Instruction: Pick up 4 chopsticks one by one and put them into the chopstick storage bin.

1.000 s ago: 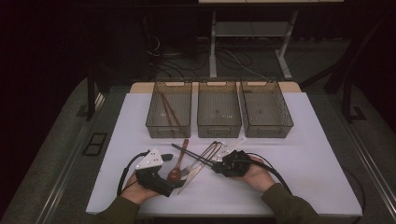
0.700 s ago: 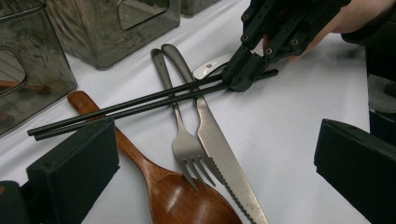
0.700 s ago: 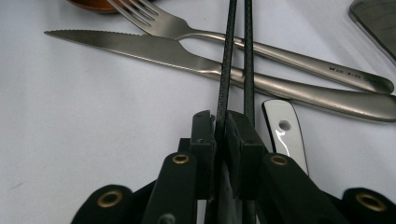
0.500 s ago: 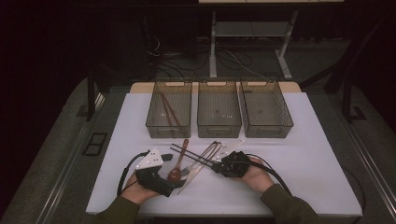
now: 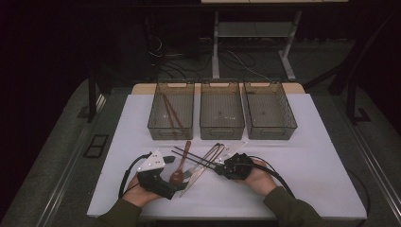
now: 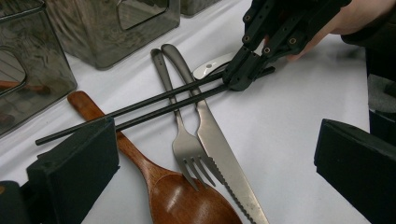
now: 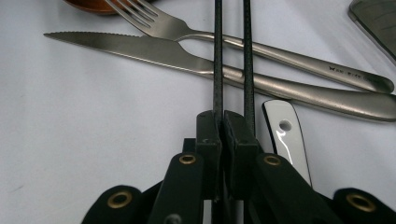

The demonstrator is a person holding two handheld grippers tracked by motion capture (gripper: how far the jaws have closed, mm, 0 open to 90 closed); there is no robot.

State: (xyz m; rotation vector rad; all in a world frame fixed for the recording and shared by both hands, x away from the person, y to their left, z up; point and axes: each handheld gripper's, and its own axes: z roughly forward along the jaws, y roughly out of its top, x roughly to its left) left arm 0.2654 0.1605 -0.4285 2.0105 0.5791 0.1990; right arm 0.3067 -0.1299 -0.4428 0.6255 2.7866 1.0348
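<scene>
The right gripper (image 7: 223,122) has its jaws pinched together on one black chopstick (image 7: 217,60), low near the front edge of the tabletop (image 5: 312,156). Its twin, the second chopstick (image 7: 248,65), runs just beside the jaws, outside them as far as I can tell. Both sticks lie across the fork (image 6: 180,135) and knife (image 6: 219,144), with the wooden spoon (image 6: 154,182) just beside those. The left gripper (image 6: 215,158) waits with jaws wide apart over the cutlery.

The risk: a lift could drag the loose stick or nudge the fork, and so thin a stick may swivel in the pinch.

White tabletop, three smoky bins (image 5: 222,111) along the back edge, the left one holding brown sticks; dark room, cables and desk legs behind.
</scene>
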